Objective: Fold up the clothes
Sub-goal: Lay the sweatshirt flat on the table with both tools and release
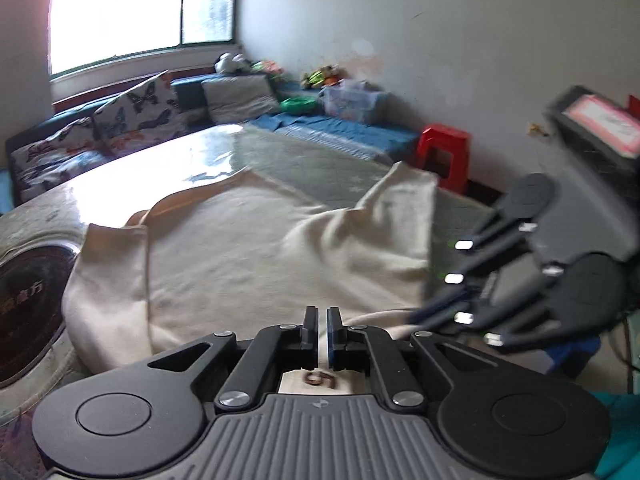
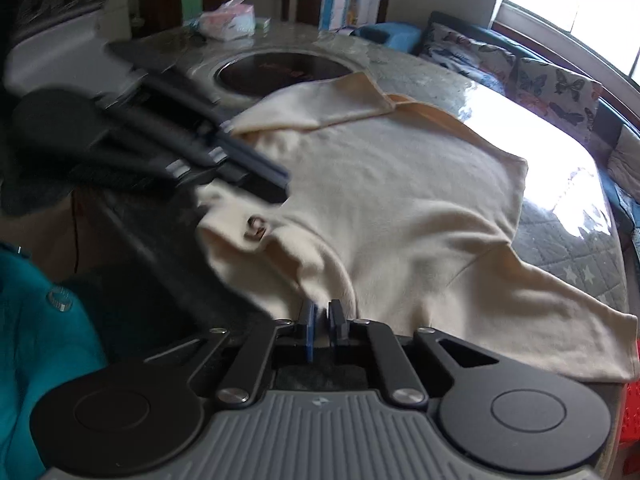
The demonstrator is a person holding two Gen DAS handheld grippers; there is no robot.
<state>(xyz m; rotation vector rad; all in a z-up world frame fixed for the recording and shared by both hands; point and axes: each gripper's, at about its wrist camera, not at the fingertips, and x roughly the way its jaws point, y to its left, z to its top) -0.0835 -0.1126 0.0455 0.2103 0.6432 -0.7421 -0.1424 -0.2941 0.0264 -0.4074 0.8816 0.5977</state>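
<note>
1. You have little legible writing to go on: a brown mark like a "5" or "G" shows on the pale tag point(image 1: 316, 380) at the near hem, and the red characters on the dark round hotplate point(image 2: 286, 72) set into the table are too blurred to read.
2. Your cream sweater point(image 1: 248, 240) lies spread flat on the round table point(image 1: 120, 176), its neckline toward the far side and one sleeve point(image 2: 560, 312) trailing off to the right.
3. Your left gripper point(image 1: 323, 316) is closed on the near hem of the sweater, cloth pinched between its pads.
4. Your right gripper point(image 2: 323, 312) is likewise clamped, nipping the hem further right, with a fold of cloth bunched just ahead of it.
5. Around you: a red stool point(image 1: 442, 152) beyond the table's right side, butterfly-print cushions point(image 1: 136, 116) on the far bench under the window point(image 1: 140, 12), a clear storage box point(image 1: 352, 100), and a tissue pack point(image 2: 228, 22) on the table's far left.
</note>
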